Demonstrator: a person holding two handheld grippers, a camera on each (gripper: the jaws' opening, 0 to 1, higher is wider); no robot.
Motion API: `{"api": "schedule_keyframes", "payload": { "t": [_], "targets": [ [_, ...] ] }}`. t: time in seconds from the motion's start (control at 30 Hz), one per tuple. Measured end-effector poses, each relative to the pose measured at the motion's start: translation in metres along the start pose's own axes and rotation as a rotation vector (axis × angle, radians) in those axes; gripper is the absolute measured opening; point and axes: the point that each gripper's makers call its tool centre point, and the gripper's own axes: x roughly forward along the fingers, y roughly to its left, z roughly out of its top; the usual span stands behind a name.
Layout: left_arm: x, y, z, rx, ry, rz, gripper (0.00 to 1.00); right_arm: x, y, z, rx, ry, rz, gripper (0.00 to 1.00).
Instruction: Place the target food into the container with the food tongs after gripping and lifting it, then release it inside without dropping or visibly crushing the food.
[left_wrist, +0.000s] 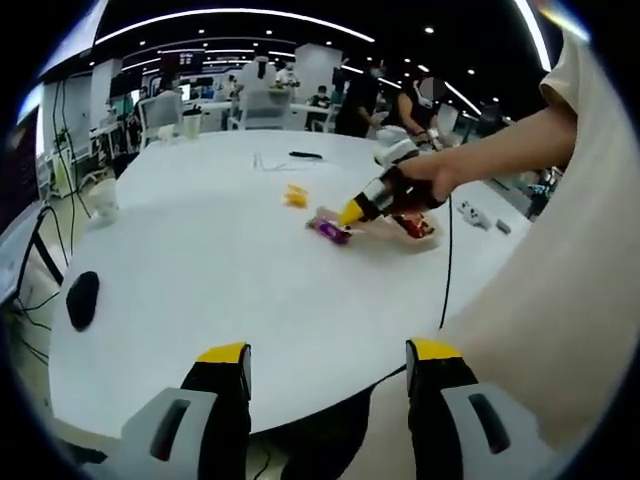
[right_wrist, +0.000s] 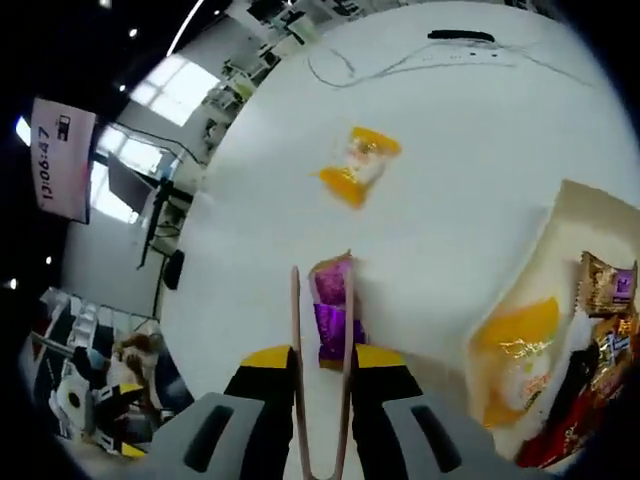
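Reaching out over the white table (right_wrist: 480, 180), the right gripper (right_wrist: 320, 385) squeezes the food tongs (right_wrist: 320, 400), whose tips straddle the purple-wrapped snack (right_wrist: 335, 315) lying just beside the container (right_wrist: 560, 290), ready for a grip. Left gripper (left_wrist: 327, 385) hangs back, jaws spread, holding nothing.

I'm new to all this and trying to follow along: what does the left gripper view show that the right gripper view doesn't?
Left gripper view alone: a person's arm holding the right gripper over the table, and a black object near the table's edge. Right gripper view alone: the tongs closing around the purple snack, plus a wall clock screen. Both share the white table, the purple snack, the yellow snack and the container.
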Motion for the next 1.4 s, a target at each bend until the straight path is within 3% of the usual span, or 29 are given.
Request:
{"api": "schedule_keyframes", "payload": {
  "t": [0.17, 0.37, 0.43, 0.47, 0.5, 0.57, 0.67, 0.77, 1.1, 1.4],
  "targets": [
    [0.0, 0.001, 0.002, 0.005, -0.003, 0.001, 0.62, 0.004, 0.014, -0.001, -0.042, 0.014, 0.014, 0.2],
    [0.0, -0.001, 0.001, 0.01, -0.002, -0.005, 0.62, -0.009, 0.013, -0.002, -0.194, 0.03, -0.057, 0.2],
    [0.0, -0.002, 0.0, 0.007, -0.003, -0.008, 0.62, -0.015, 0.007, -0.009, -0.253, 0.068, -0.114, 0.2],
    [0.001, -0.002, -0.001, 0.007, -0.001, -0.01, 0.62, -0.02, -0.001, -0.014, -0.267, 0.106, -0.176, 0.2],
    [0.001, -0.002, -0.002, 0.007, 0.0, -0.011, 0.62, -0.021, -0.005, -0.015, -0.277, 0.104, -0.205, 0.2],
    [0.002, -0.003, -0.002, 0.003, -0.002, -0.017, 0.62, -0.022, -0.004, -0.02, -0.302, 0.12, -0.222, 0.2],
    [0.004, -0.003, -0.001, 0.008, -0.003, -0.03, 0.62, -0.026, -0.007, -0.025, -0.421, 0.166, -0.298, 0.2],
    [0.005, 0.0, 0.001, 0.015, -0.006, -0.038, 0.62, -0.026, -0.01, -0.021, -0.469, 0.179, -0.332, 0.2],
    [0.0, 0.016, 0.0, 0.016, -0.015, -0.036, 0.61, -0.016, -0.017, -0.011, -0.548, 0.255, -0.383, 0.21],
    [-0.004, 0.032, 0.002, 0.003, -0.035, -0.016, 0.61, -0.014, -0.019, -0.016, -0.529, 0.293, -0.388, 0.2]
  ]
}}
